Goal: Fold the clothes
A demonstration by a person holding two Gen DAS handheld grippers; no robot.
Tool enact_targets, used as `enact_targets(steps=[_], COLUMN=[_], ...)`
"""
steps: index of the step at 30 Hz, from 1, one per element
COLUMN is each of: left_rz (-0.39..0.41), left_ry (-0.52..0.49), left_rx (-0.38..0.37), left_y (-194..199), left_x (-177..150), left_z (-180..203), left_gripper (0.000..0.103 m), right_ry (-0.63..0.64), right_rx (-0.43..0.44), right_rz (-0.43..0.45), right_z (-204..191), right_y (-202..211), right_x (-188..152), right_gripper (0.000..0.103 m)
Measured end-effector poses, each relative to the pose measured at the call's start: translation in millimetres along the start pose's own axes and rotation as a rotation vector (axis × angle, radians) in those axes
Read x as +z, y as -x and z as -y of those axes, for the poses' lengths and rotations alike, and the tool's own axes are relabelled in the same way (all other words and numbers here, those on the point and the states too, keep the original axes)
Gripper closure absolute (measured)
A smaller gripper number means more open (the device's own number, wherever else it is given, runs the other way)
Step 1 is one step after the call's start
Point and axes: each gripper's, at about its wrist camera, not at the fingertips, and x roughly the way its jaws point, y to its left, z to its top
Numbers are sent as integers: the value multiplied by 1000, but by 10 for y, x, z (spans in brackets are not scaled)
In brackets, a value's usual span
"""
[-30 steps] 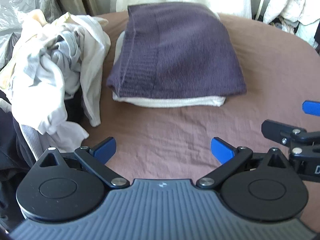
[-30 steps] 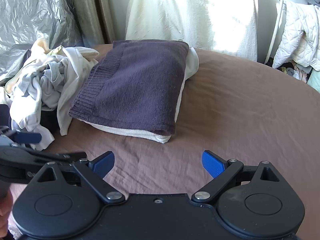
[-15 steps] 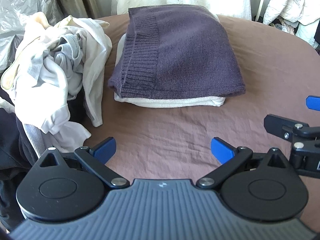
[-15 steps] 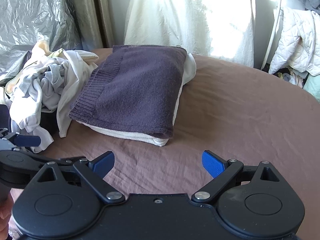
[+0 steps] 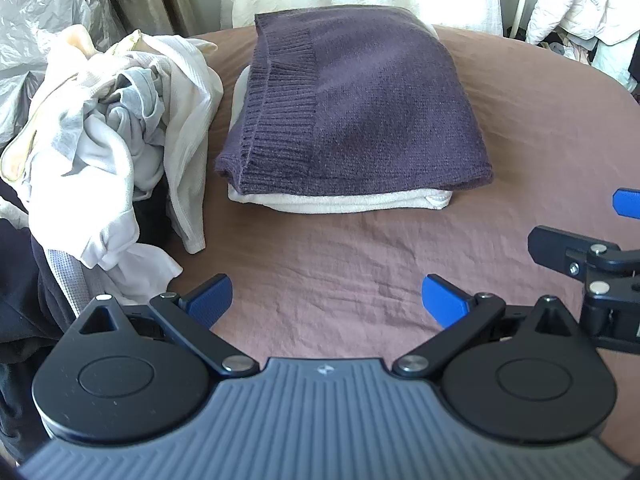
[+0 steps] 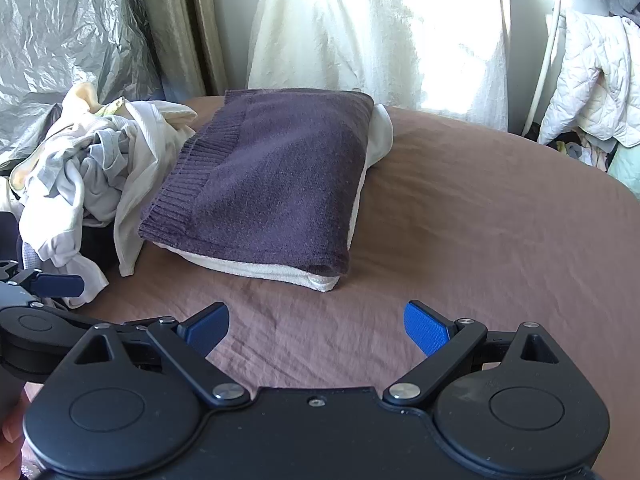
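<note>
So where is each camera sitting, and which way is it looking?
Left wrist: sits on the left gripper, looks forward over the brown cover at the folded purple sweater; its open blue fingers show, and the right gripper pokes in at the right edge.
Right wrist: sits on the right gripper, looks forward and a bit leftward at the sweater; its open fingers show, with the left gripper at the left edge.
Both share: the sweater on a white folded garment and the heap of unfolded clothes.
</note>
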Motion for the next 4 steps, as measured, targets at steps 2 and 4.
enact_targets(steps=[2, 4], left_rz=[-1, -5], left_ry=[0, 0], left_rx=[-2, -2], left_y=[-4, -12], left_x=[0, -5], left_z=[-1, 4], left_gripper=[0, 0], right_ry=[0, 0], right_rx=[-1, -1], right_rz=[-1, -2], right_z=[-4, 77], right_y=[-3, -60], right_x=[21, 91], right_gripper=[6, 6])
